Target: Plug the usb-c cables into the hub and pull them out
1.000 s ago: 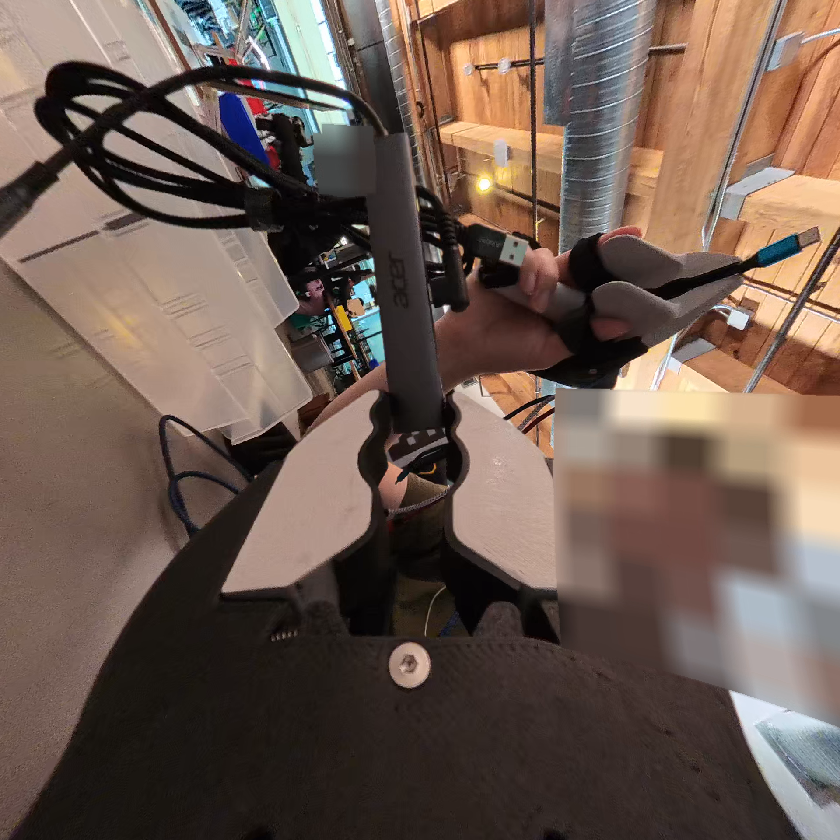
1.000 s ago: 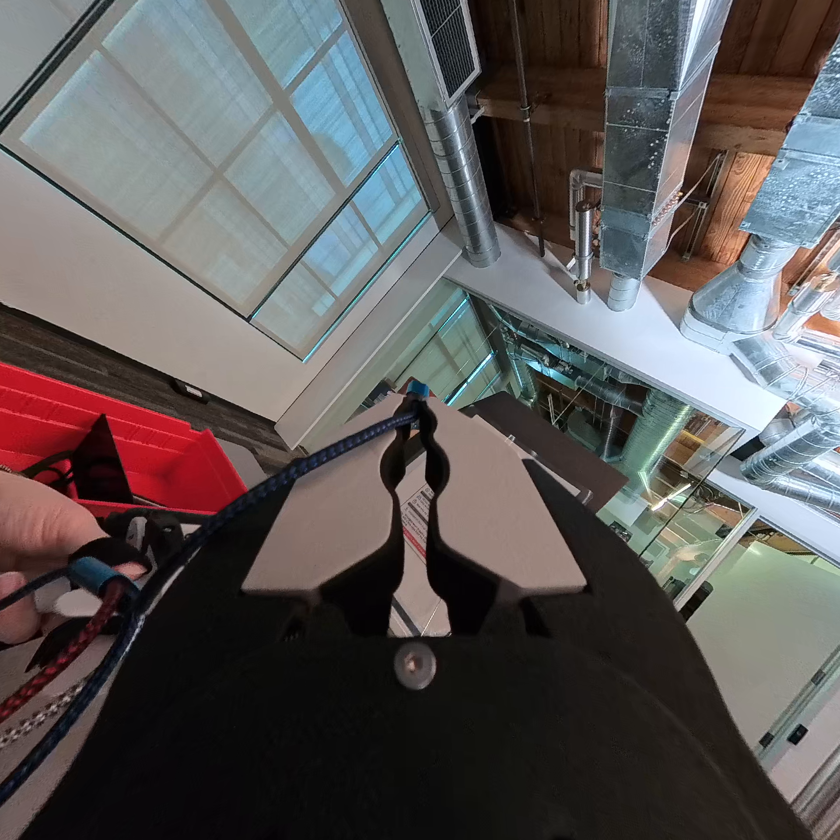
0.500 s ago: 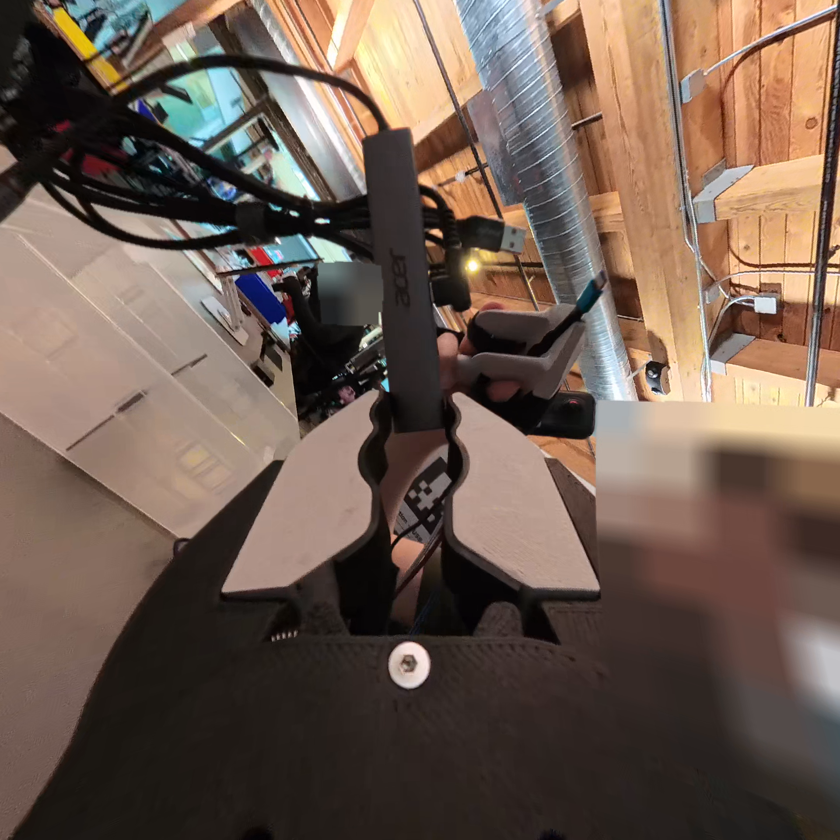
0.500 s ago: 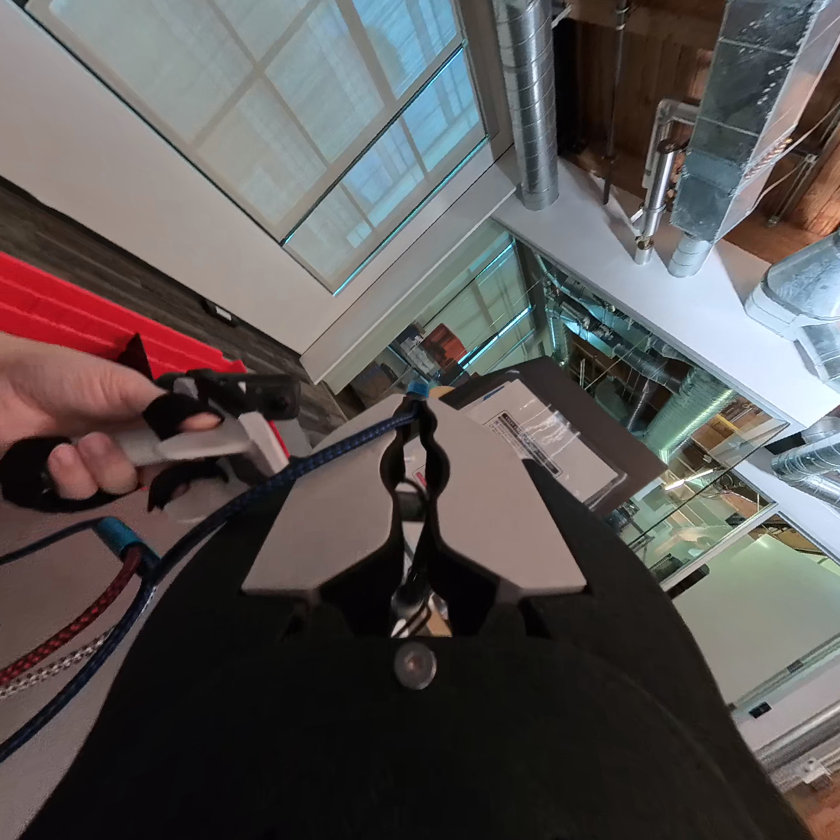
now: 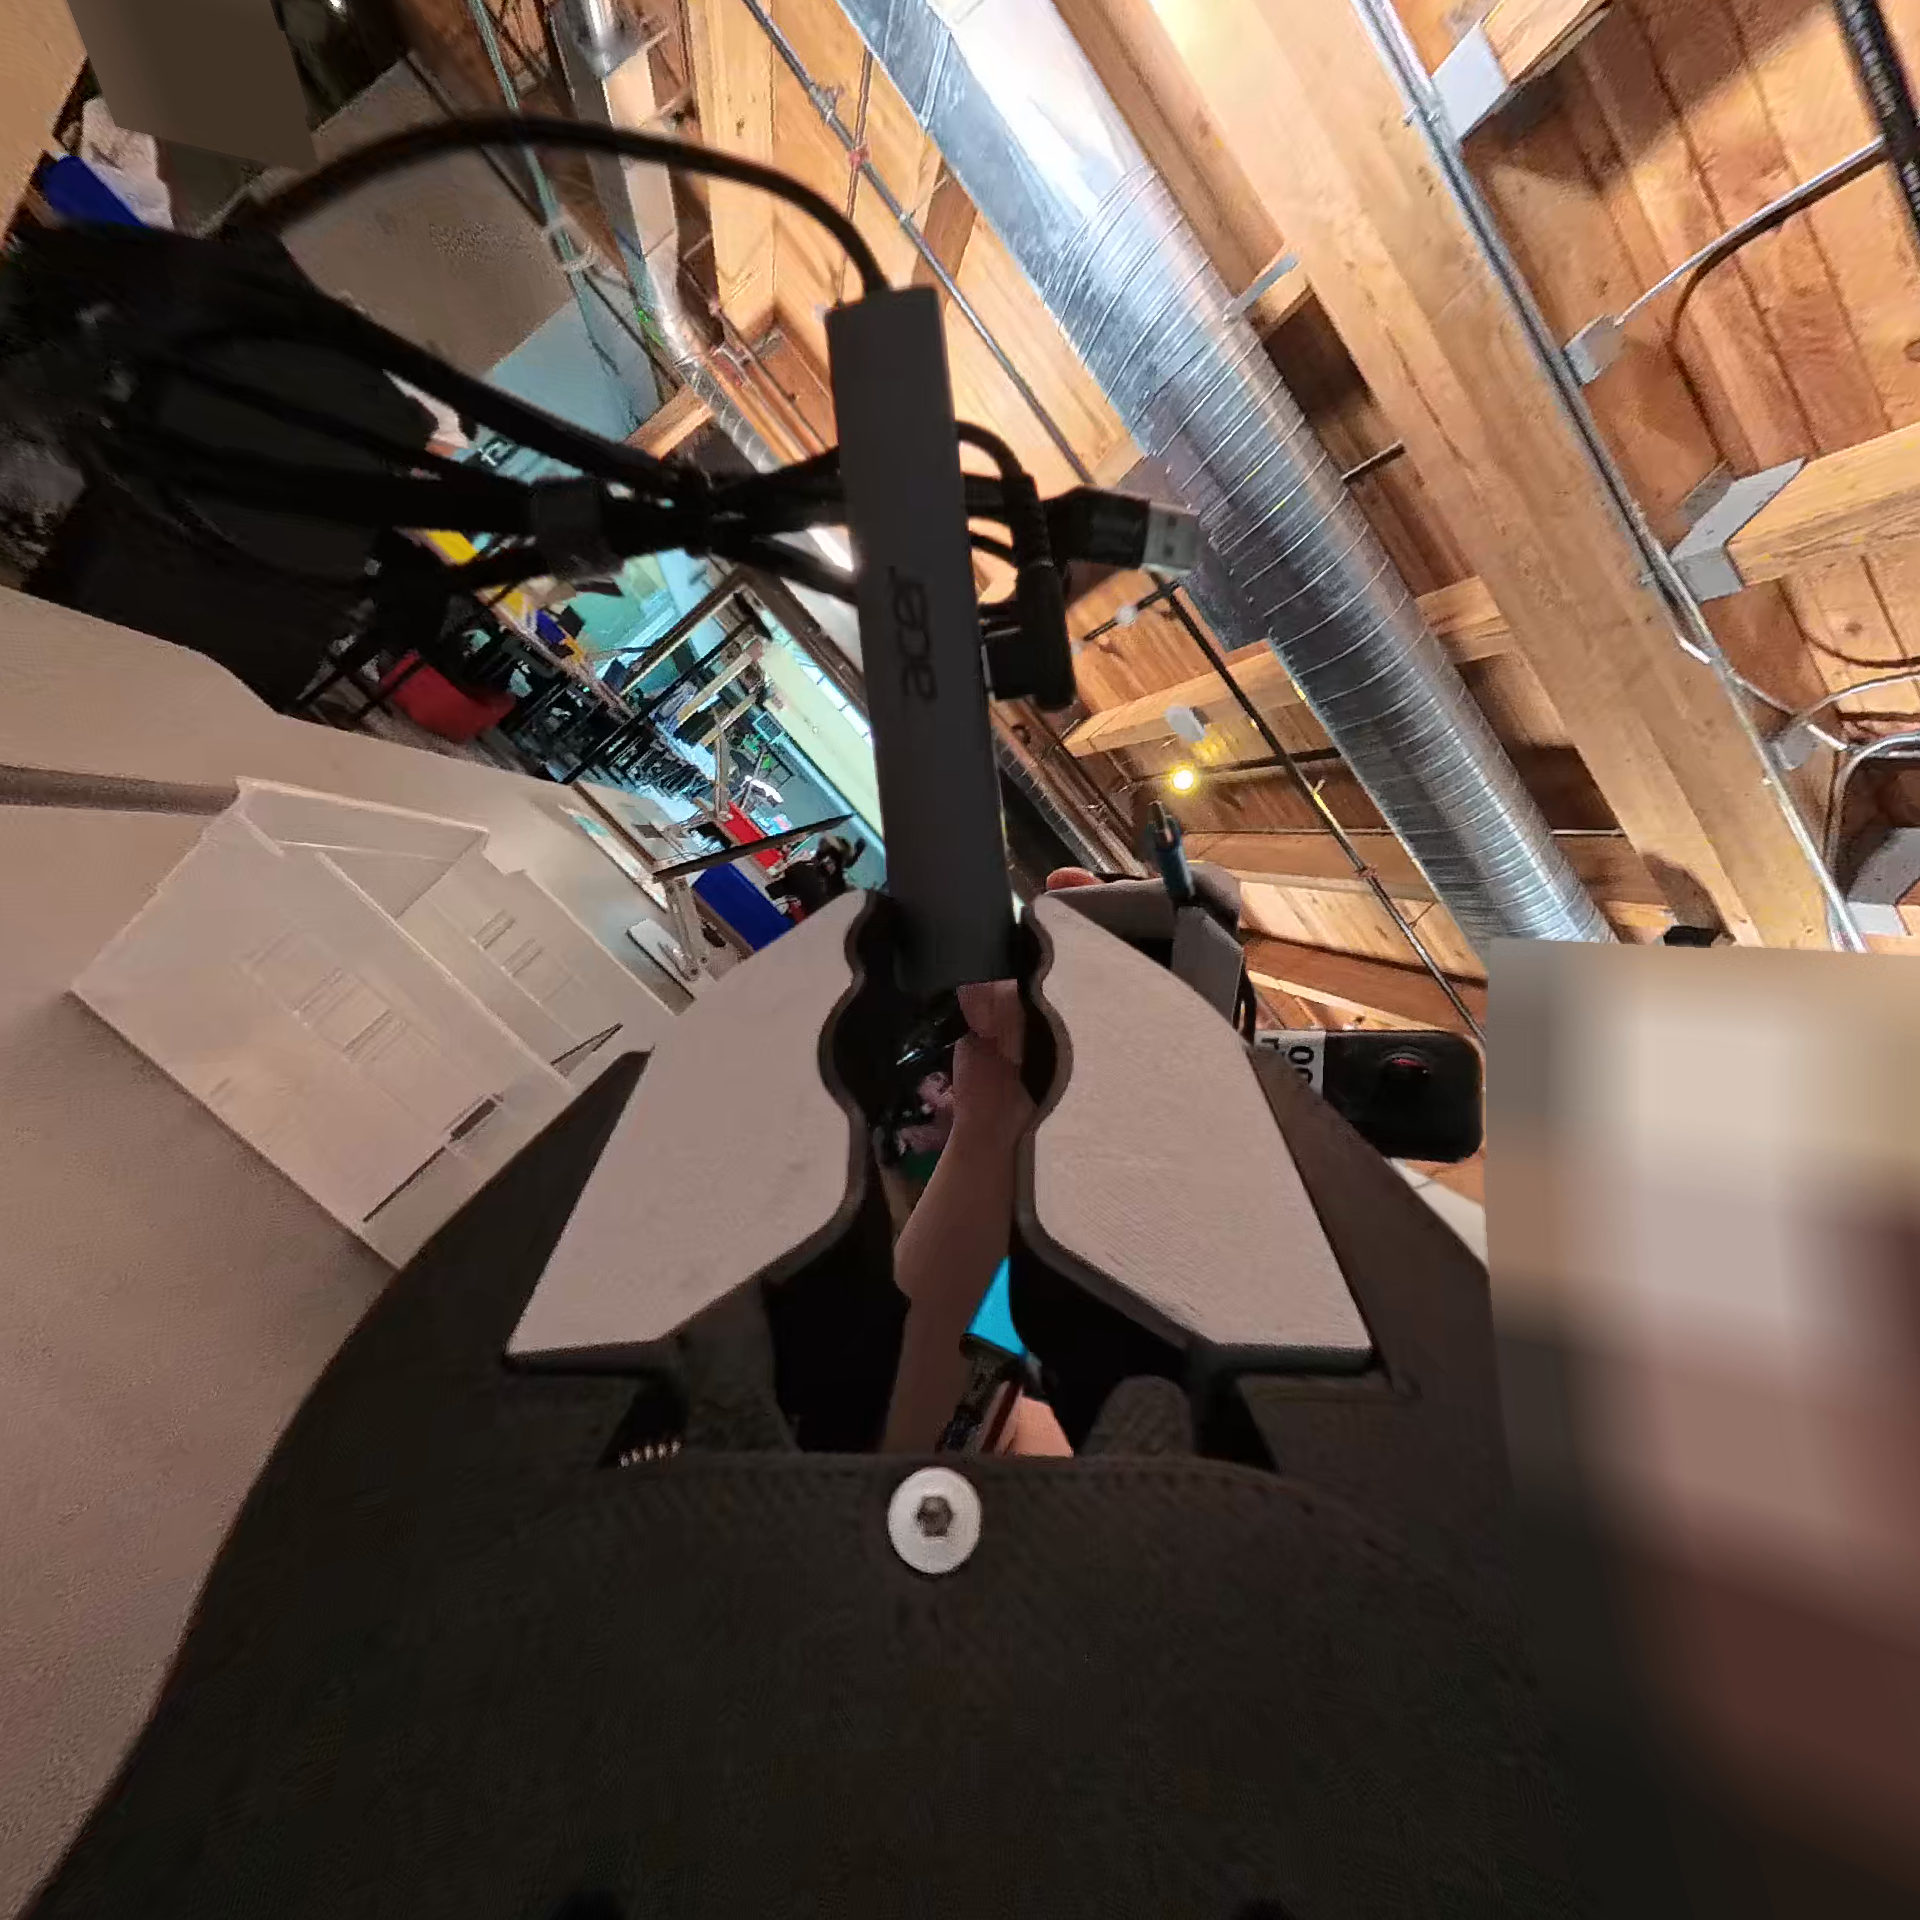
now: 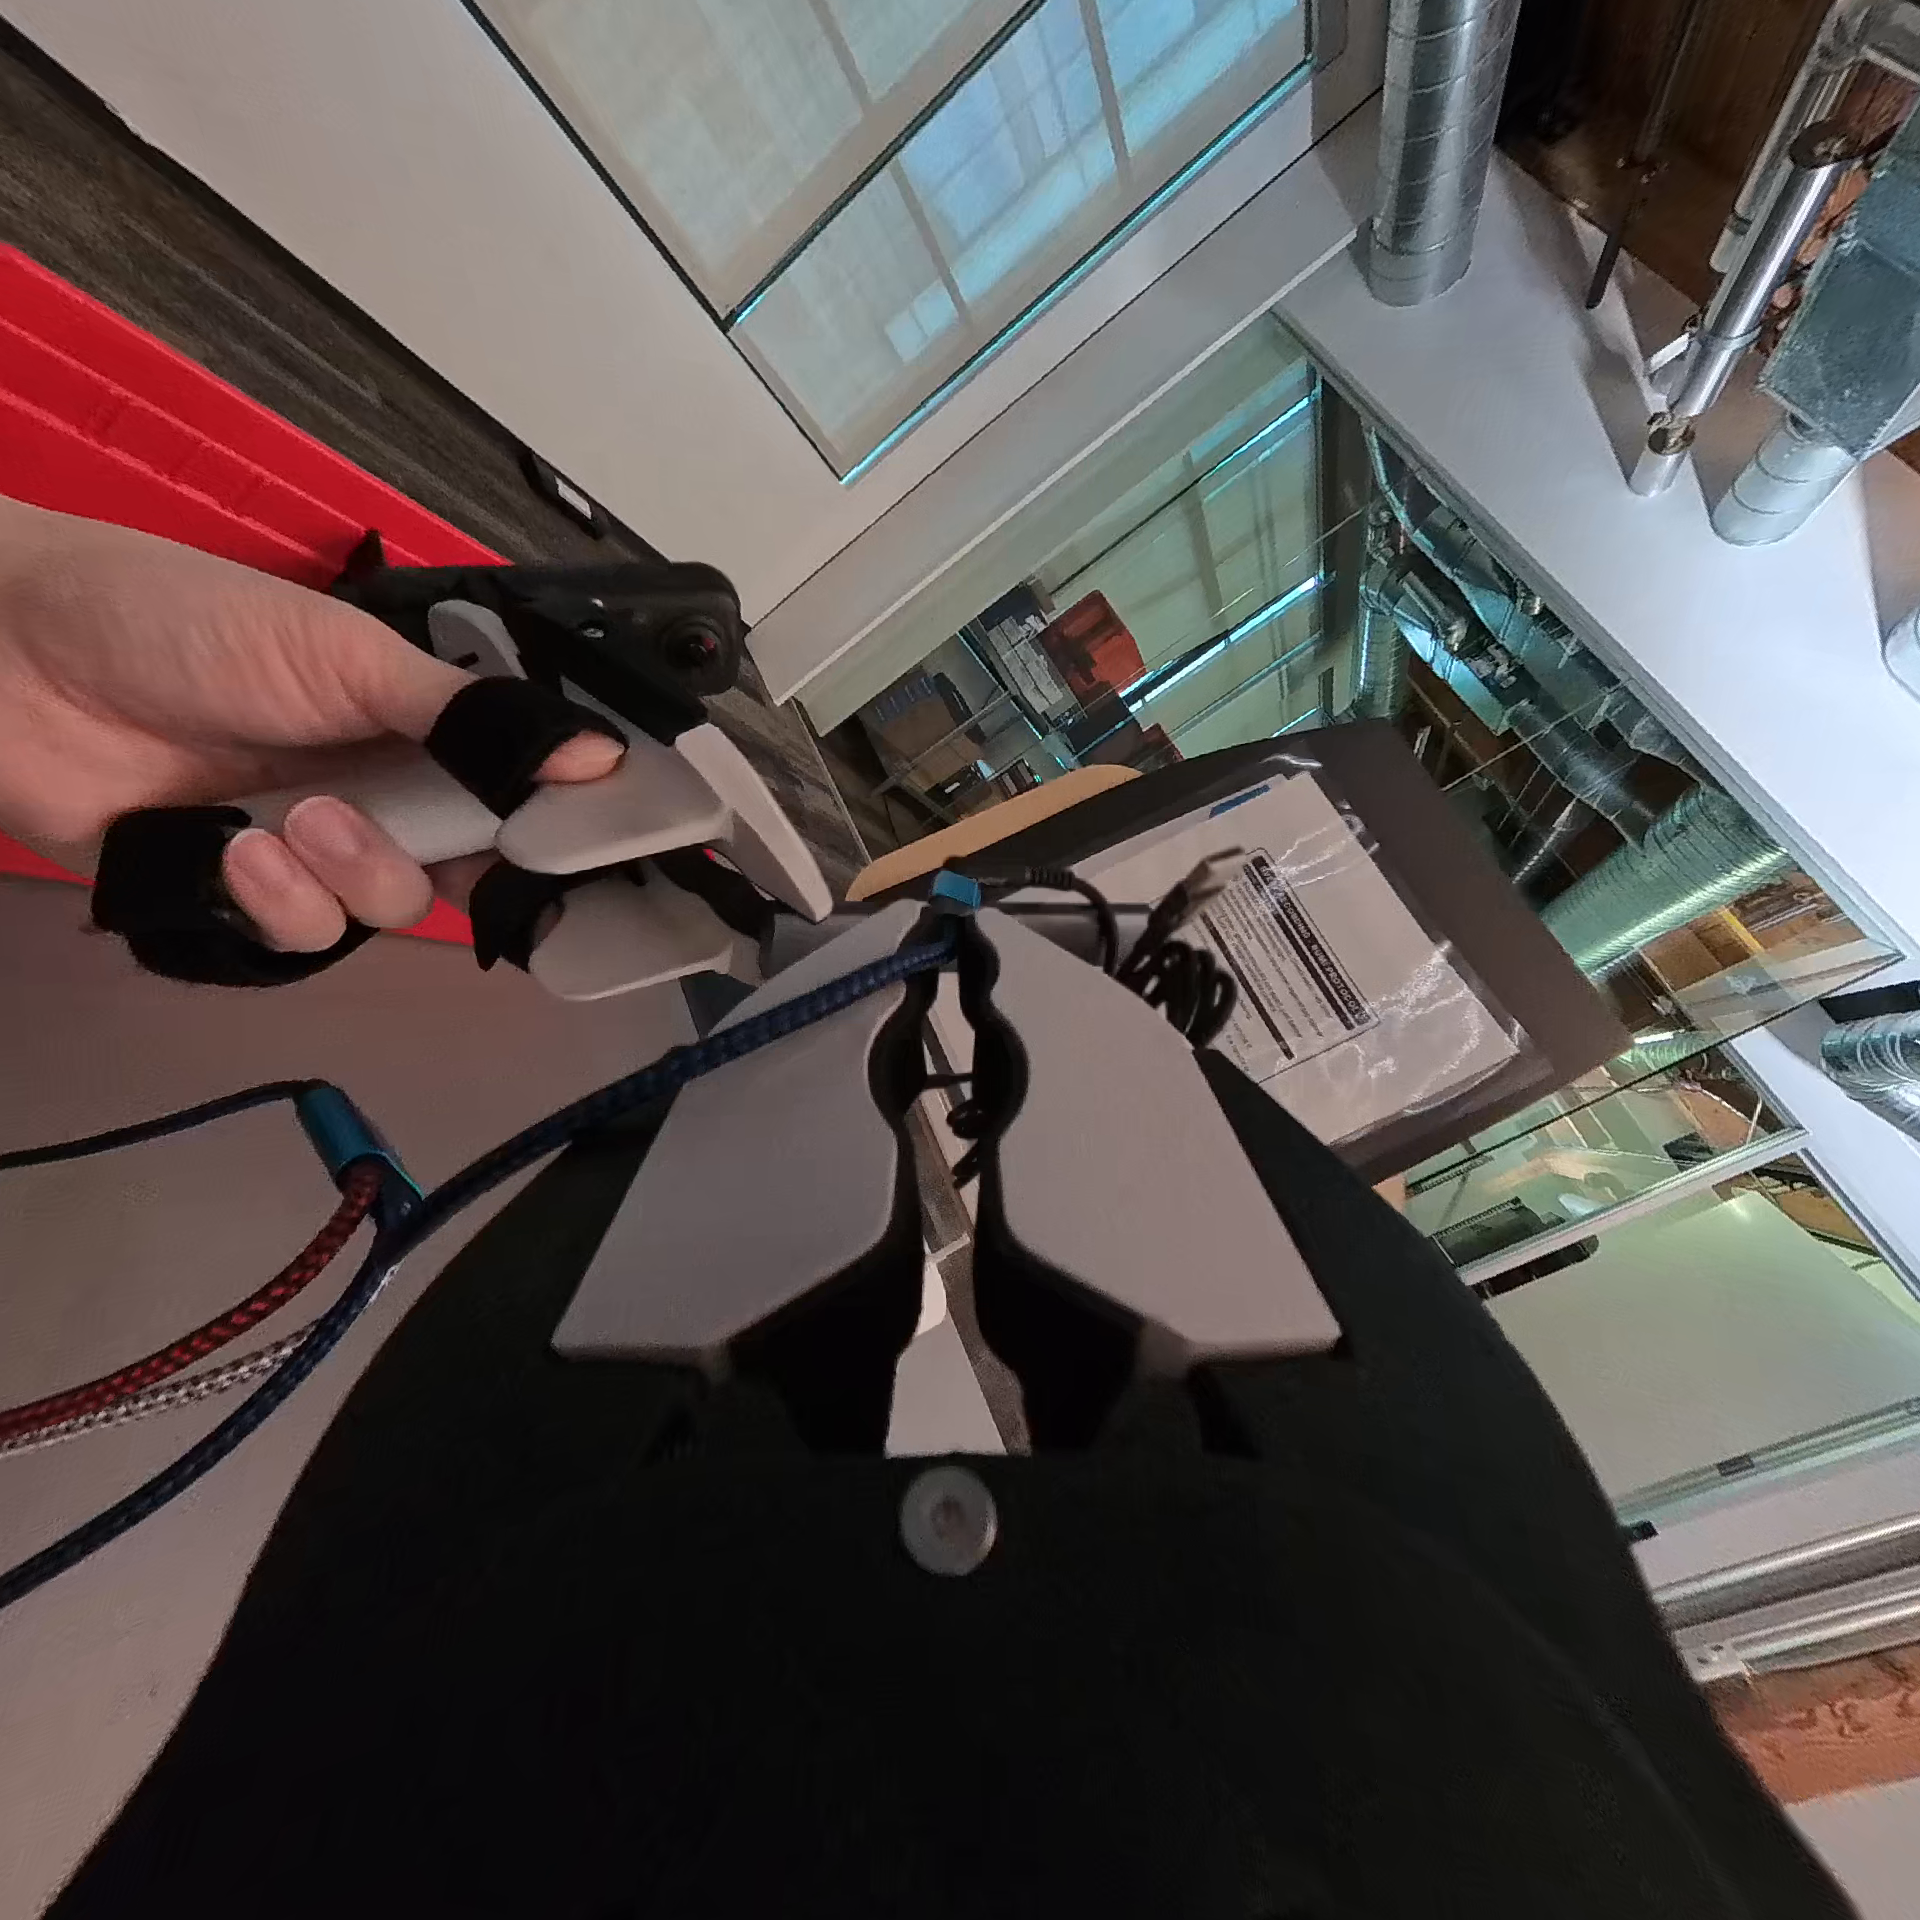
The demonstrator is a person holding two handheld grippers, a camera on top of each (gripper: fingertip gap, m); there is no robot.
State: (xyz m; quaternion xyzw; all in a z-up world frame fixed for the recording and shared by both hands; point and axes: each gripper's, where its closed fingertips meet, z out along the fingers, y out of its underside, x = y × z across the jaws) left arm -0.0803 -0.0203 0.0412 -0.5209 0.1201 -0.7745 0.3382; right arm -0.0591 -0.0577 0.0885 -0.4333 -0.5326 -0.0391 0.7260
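My left gripper [image 5: 940, 935] is closed on the lower end of the hub [image 5: 920, 634], a long dark grey bar that stands almost upright from the fingertips, up in the air with the wooden ceiling behind it. A bundle of black cables [image 5: 416, 488] hangs from the hub to the left, and on its right side a black plug [image 5: 1029, 634] sits in a port, with a loose USB-A plug [image 5: 1132, 532] just above it.

My right gripper [image 6: 961, 925] is pinched shut on the dark blue braided cable [image 6: 665, 1070], right behind its blue connector [image 6: 951, 891]. In the left wrist view this connector [image 5: 1169, 847] points upward, near the hub's right side but apart from it. A red braided cable [image 6: 208, 1320] and a grey-white one [image 6: 187, 1387] lie together lower on the left.
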